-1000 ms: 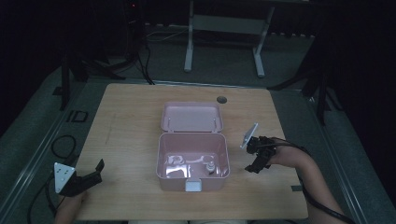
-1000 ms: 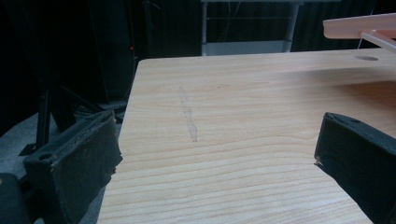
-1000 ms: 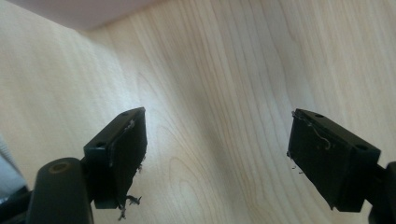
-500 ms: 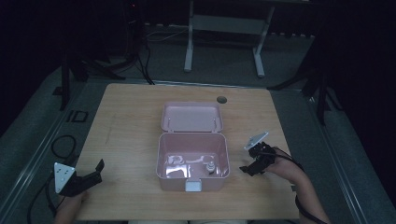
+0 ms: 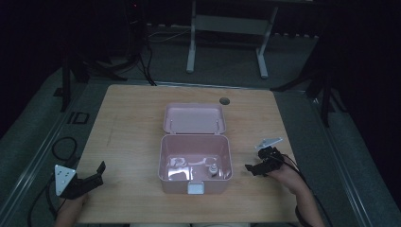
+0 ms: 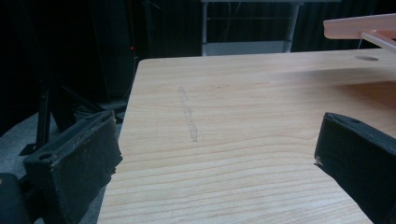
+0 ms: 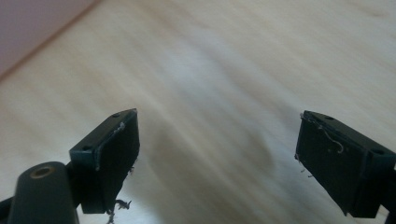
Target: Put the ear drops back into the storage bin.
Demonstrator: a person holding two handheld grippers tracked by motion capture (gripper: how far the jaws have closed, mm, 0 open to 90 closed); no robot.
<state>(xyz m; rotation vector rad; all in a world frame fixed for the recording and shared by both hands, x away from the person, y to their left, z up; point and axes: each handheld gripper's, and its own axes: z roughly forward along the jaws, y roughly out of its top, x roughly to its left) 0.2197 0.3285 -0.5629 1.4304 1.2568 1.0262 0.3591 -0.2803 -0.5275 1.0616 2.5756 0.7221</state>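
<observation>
Pink box (image 5: 195, 163): lid open, centre of tabletop (image 5: 127, 123), small items inside, unmoved. Right gripper (image 5: 257, 168): fingers (image 7: 109, 154) apart, empty; has drawn back toward the near right edge and dropped lower since earlier. Left gripper (image 5: 92, 177): near left corner, fingers (image 6: 74, 163) apart, empty, unchanged.

The room was dark, with light falling mainly on the pale wooden worktop (image 5: 132, 127), which had a round hole (image 5: 224, 100) near its far edge. Grey floor (image 5: 227, 71) surrounded it. Beyond stood a white metal stand (image 5: 227, 28) and black cables (image 5: 142, 52).
</observation>
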